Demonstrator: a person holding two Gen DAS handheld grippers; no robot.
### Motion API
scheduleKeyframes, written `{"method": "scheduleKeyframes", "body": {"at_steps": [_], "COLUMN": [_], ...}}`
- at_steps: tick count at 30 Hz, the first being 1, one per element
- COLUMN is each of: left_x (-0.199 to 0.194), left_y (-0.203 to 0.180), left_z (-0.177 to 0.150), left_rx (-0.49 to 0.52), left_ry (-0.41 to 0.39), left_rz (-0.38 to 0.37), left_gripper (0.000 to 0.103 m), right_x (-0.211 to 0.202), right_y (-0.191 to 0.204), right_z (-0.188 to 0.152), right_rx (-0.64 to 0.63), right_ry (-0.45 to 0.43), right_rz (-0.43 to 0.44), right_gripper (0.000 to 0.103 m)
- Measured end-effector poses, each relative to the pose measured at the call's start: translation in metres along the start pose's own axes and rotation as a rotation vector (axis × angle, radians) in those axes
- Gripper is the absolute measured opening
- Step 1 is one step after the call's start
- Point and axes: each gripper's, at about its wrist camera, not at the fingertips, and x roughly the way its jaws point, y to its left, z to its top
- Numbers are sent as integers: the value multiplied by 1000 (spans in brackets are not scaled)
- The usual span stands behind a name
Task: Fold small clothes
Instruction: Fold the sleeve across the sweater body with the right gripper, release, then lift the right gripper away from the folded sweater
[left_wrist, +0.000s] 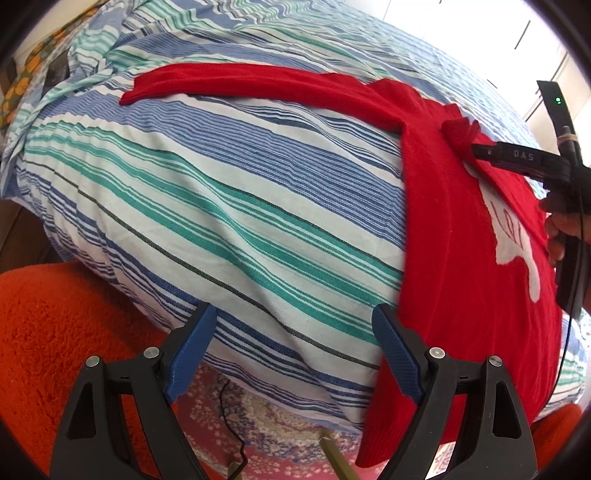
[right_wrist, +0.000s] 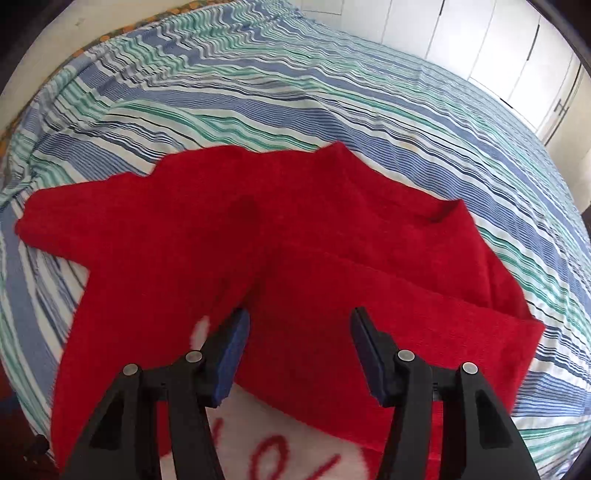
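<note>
A red sweater (left_wrist: 461, 236) with a white print lies on the striped bedsheet (left_wrist: 221, 206). Its left sleeve (left_wrist: 236, 83) stretches out flat to the far left. In the right wrist view the sweater (right_wrist: 295, 240) has its right sleeve folded across the body. My left gripper (left_wrist: 295, 332) is open and empty at the bed's near edge, left of the sweater's hem. My right gripper (right_wrist: 300, 332) is open, low over the folded sleeve, holding nothing. It also shows in the left wrist view (left_wrist: 480, 149), over the sweater's top part.
An orange fuzzy rug (left_wrist: 55, 350) and a patterned pink carpet (left_wrist: 266, 424) lie below the bed edge, with a thin black cable (left_wrist: 229, 424). White wardrobe doors (right_wrist: 498, 48) stand beyond the bed. A floral cloth (left_wrist: 22, 85) sits at the far left.
</note>
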Motion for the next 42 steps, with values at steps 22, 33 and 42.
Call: {"method": "scheduleKeyframes", "body": {"at_steps": [22,33,42], "left_x": [10,8,-7], "left_y": [-16,-10,-6], "left_z": [0,-1,4], "left_rx": [55,41,-6], "left_ry": [16,21,-20], "left_rz": [34,-5,-73], "left_gripper": [90,92,93], "right_x": [-81,-99,-119], "right_y": [-158,-184,-228], "right_z": [-113,-167,-280], "right_rx": [361,453,563], "right_ry": [-96,-84,-62], "right_rz": [115,-12,-247], "right_gripper": [64,64,80]}}
